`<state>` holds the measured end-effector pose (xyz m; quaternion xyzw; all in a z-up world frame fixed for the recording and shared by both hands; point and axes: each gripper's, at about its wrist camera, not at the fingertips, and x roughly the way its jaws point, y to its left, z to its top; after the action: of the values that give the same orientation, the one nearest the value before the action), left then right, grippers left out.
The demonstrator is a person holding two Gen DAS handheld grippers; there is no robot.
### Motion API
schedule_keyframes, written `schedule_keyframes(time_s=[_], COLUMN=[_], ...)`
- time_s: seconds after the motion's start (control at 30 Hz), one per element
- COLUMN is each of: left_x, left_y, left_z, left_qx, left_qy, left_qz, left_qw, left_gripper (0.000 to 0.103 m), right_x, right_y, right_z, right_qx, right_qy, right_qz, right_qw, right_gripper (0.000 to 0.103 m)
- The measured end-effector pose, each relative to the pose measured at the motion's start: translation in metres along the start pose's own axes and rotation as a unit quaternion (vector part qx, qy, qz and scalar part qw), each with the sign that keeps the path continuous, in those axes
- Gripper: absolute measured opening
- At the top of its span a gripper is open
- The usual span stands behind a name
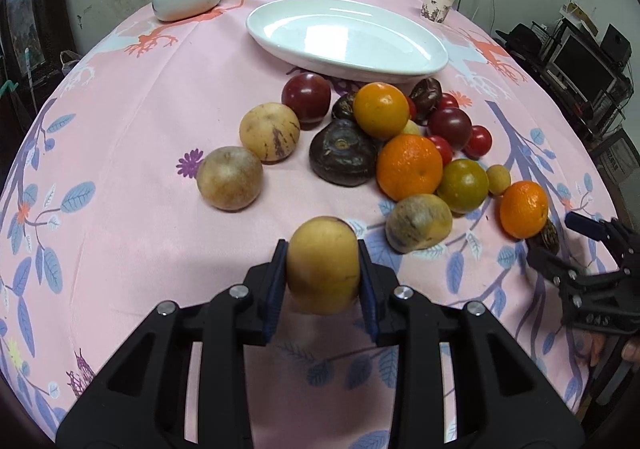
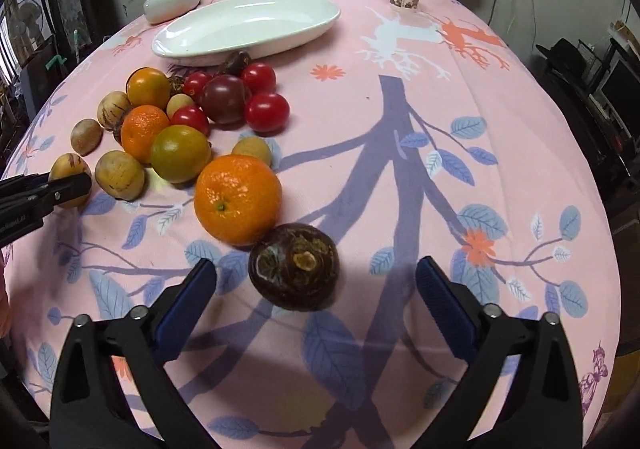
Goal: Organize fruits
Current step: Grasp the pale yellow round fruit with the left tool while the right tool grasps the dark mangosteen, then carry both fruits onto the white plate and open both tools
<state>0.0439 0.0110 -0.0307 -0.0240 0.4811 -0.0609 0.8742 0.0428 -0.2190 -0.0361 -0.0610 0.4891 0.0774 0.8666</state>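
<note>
My left claw (image 1: 323,277) is clamped on a yellow pepino (image 1: 323,269), lifted just above the desk (image 1: 132,241). My right claw (image 2: 316,285) gapes around a dark water chestnut (image 2: 294,267), pads not touching. I judge this the pick-up step; next, carry the pepino to the white oval dish (image 1: 280,21), which holds nothing. I count three oranges and four red cherry tomatoes.
</note>
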Motion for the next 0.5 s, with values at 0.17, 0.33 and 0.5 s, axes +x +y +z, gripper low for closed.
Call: schedule_keyframes(time_s=[0.17,0.33,0.5], left_x=[0.0,-0.003,-0.014], left_y=[0.0,0.003,0.008], left_z=[-0.002,-0.005,-0.003], left_qx=[0.003,0.003,0.012], left_qy=[0.0,-0.001,-0.007], left_qz=[-0.007,-0.016,-0.014], left_qw=[1.0,0.9999,0.9998], left_gripper=[0.033,0.033,0.033], right_x=[0.001,-0.009,-0.034], right_y=[0.003,0.002,-0.001], right_z=[0.001,-0.001,0.005], right_qx=[0.004,0.012,0.003], right_qy=[0.011,0.001,-0.03], right_qz=[0.016,0.045,0.04], right_qw=[1.0,0.999,0.999], right_gripper=[0.044,0.043,0.043])
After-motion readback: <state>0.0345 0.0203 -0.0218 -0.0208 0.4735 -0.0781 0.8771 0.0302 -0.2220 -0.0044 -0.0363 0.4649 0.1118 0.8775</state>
